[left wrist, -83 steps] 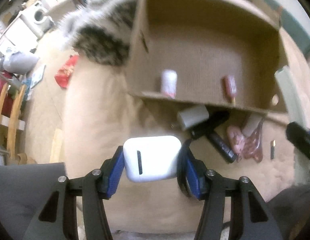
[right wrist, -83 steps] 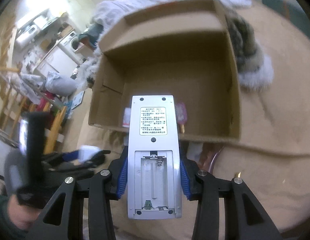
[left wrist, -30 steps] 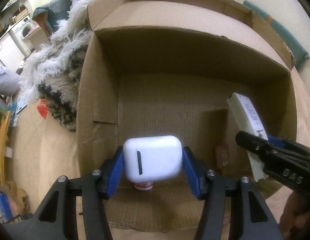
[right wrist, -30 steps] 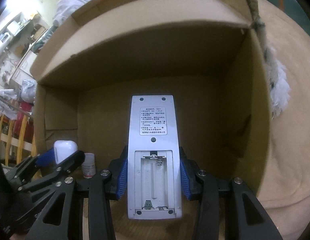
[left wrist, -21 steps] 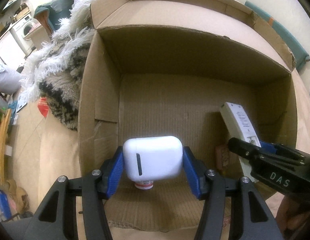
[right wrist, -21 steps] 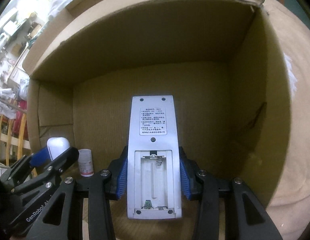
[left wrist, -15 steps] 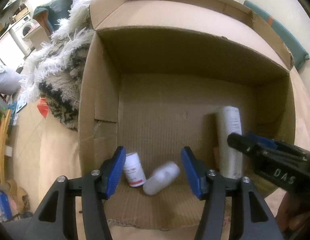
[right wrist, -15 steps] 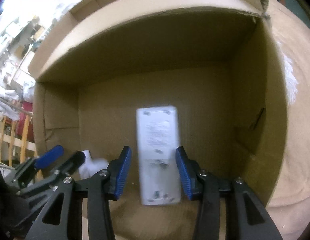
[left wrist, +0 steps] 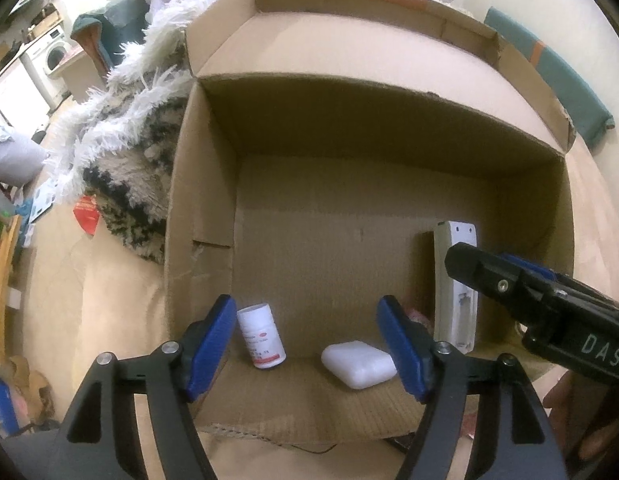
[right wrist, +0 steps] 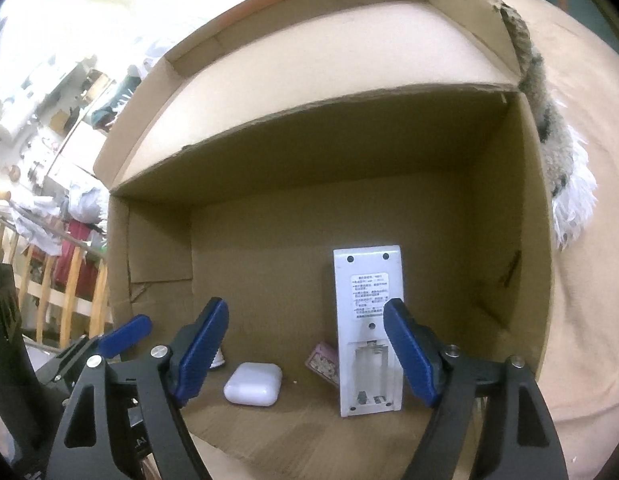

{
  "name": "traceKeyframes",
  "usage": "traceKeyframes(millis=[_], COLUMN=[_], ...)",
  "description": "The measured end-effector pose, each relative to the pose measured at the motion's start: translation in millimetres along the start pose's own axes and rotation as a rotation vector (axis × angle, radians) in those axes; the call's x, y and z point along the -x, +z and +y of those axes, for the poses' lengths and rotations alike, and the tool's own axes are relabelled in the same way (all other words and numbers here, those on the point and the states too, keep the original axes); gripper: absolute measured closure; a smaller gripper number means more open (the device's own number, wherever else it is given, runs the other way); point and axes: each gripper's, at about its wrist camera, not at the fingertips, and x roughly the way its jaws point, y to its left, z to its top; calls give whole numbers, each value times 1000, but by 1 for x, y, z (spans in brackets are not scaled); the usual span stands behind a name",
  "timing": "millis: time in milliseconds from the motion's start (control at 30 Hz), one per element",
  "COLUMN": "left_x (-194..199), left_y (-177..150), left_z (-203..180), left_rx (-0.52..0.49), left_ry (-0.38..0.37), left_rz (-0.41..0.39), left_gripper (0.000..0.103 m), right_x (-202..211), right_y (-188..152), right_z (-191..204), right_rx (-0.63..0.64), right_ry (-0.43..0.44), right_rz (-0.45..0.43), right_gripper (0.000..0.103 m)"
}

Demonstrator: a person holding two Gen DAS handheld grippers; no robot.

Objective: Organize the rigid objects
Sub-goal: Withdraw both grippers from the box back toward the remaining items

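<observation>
I have both tools poised over the cardboard box (left wrist: 197, 216), which sits open-topped on the tan bedding, and I take that box as my landmark. My left gripper (left wrist: 307, 346) has its blue pads spread wide with nothing between them; the white earbud case (left wrist: 359, 364) lies flat on the box floor, near the front wall, just below and between those pads. My right gripper (right wrist: 305, 352) is likewise spread and empty. The white remote (right wrist: 367, 330) lies back-side up on the box floor toward the right wall, its battery bay uncovered and facing me, its long axis running from the front wall toward the back.

I judge that both things are placed here because the box is the collecting bin for hard items: a small white pill bottle (left wrist: 261, 336) already stands upright near the front left corner of the box, and a pinkish packet (right wrist: 323, 364) peeks out just left of the remote, partly under it as far as I can tell. Laying the remote lengthwise along the right side leaves the middle of the box floor free, which I think suits more items.

The left gripper also shows at the lower left of the right wrist view, beside the box's left wall. Next I would lift both tools clear of the box rim before reaching for anything else.
</observation>
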Motion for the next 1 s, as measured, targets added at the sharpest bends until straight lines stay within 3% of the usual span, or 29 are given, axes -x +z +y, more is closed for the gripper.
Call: traceKeyframes(millis=[633,1000], left_x=[65,82], left_y=[-4,-29], left_z=[11,44], left_rx=[14,117], left_ry=[9,4], left_rz=[-102,-56], left_gripper=[33,32], right_x=[67,104], right_y=[-21,-57], right_z=[-8,2], right_rx=[-17,16], right_ry=[26,16], right_rz=[-111,-94], right_gripper=[18,18])
